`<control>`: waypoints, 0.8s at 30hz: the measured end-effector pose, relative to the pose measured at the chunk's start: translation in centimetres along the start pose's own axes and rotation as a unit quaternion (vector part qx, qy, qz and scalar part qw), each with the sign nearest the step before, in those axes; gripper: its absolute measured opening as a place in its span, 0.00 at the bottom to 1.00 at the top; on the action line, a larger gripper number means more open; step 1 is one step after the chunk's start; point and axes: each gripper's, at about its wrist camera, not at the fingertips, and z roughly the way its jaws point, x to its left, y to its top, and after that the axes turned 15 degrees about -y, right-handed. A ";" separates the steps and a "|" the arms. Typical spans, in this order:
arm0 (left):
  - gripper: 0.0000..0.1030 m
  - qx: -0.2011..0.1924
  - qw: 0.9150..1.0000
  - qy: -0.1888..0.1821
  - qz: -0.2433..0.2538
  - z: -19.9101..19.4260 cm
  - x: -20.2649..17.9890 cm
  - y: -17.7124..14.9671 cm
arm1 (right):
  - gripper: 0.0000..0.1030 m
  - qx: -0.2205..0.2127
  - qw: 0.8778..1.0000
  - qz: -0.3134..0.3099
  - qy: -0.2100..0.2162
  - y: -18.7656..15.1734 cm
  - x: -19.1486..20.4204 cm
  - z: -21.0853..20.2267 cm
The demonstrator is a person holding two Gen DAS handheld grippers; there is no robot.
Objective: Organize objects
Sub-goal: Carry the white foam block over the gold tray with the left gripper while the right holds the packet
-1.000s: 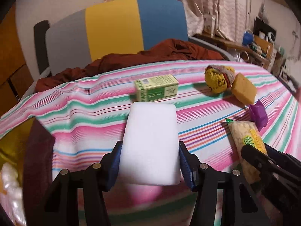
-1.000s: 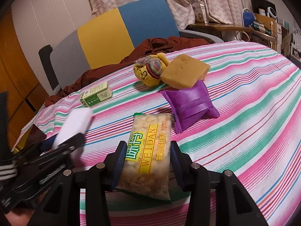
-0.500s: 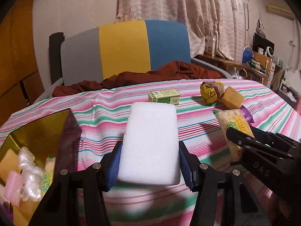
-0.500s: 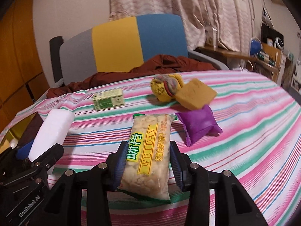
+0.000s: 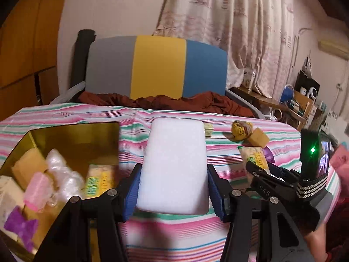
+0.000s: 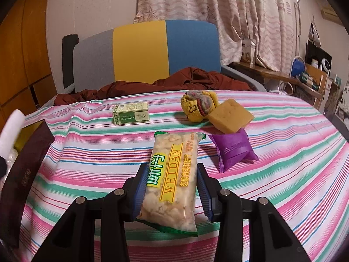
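My left gripper (image 5: 173, 193) is shut on a white foam block (image 5: 173, 166), held above the striped tablecloth just right of a gold-lined box (image 5: 72, 137). That box holds several items, among them a snack packet, a pink piece and clear wrapping. My right gripper (image 6: 171, 188) is shut on a clear "Weidan" snack packet (image 6: 171, 174), lifted over the cloth. Still on the table are a green-and-white carton (image 6: 130, 113), a yellow knitted bundle (image 6: 197, 107), a tan sponge (image 6: 231, 116) and a purple pouch (image 6: 233, 150).
The box's dark lid (image 6: 24, 172) stands at the table's left edge. Behind the table are a grey, yellow and blue chair (image 6: 141, 52) with a brown cloth (image 6: 174, 83) and a cluttered side shelf (image 6: 305, 76). A hand (image 5: 314, 235) holds the right gripper.
The left gripper has carried the foam block up and leftward, so the gold-lined box has come into view beside it. The right gripper has rolled level, still holding the snack packet.
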 end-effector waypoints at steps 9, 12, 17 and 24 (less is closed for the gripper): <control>0.56 0.019 0.996 0.023 -0.082 -2.8 6.6 0.1 | 0.42 -0.023 0.999 -0.026 0.026 -0.1 1.5 -2.5; 0.56 0.029 0.994 0.032 -0.104 -3.1 8.7 0.2 | 0.42 -0.018 0.998 -0.008 0.058 0.1 2.1 -4.1; 0.56 0.063 0.989 0.041 -0.128 -2.3 11.0 -0.2 | 0.42 -0.024 0.993 -0.006 0.112 0.8 4.6 -7.0; 0.57 0.090 0.986 0.026 -0.137 -1.6 11.4 -1.5 | 0.42 -0.033 0.986 -0.010 0.161 2.0 7.5 -9.7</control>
